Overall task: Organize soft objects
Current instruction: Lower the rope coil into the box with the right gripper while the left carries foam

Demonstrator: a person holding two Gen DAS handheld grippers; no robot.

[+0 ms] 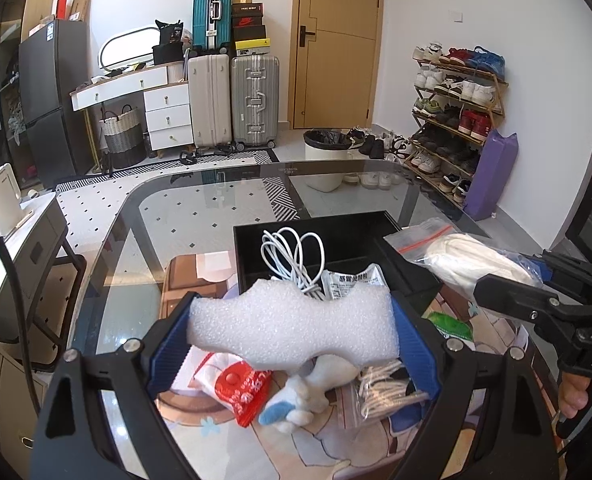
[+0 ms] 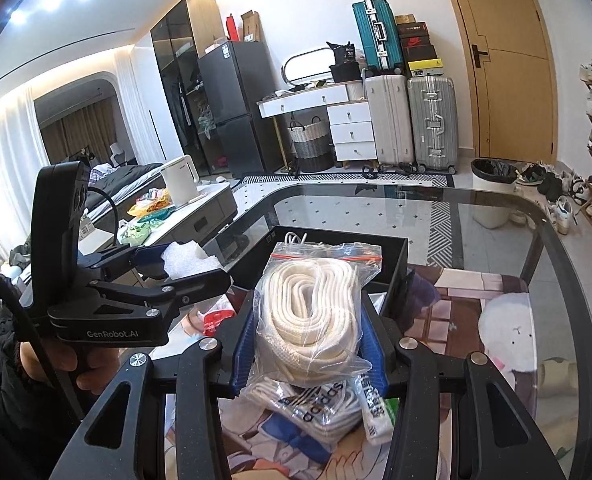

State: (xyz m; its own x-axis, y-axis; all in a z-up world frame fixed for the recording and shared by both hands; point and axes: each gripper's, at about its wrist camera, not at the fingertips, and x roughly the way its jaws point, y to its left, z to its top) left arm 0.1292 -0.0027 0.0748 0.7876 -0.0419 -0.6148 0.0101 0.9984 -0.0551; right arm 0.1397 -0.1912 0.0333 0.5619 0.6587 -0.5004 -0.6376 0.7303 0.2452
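Left wrist view: left gripper (image 1: 291,332), jaws closed across a white foam block (image 1: 291,326), blue pads pressing its two short ends. Block's long axis runs side to side, crosswise to the fingers; its notched edge faces forward toward the black tray (image 1: 400,276). Block is held in the air just short of the tray's near wall, so the tray lies straight ahead and a little below.

Tray contents: coiled white cable (image 1: 296,256) and a printed foil sachet (image 1: 352,280), both toward the near side.

Right wrist view: right gripper (image 2: 310,334), jaws closed on a clear zip bag of white cord (image 2: 312,308). Bag stands on end between the pads, red seal strip pointing forward over the tray; its long axis runs along the fingers. It overhangs the tray's near right corner, and seems the nearer of the two loads to a drop.

Left on the glass surface (image 1: 167,208), on a cartoon-print mat (image 1: 199,432) beneath the grippers: red-and-white packet (image 1: 243,392), small white and blue plush toy (image 1: 300,400), bag of thin white strings (image 1: 380,392), Adidas-marked bag (image 2: 316,400).

Judgement: both loads need only a short forward carry, then release; the block is best set down beside the cable rather than on it.
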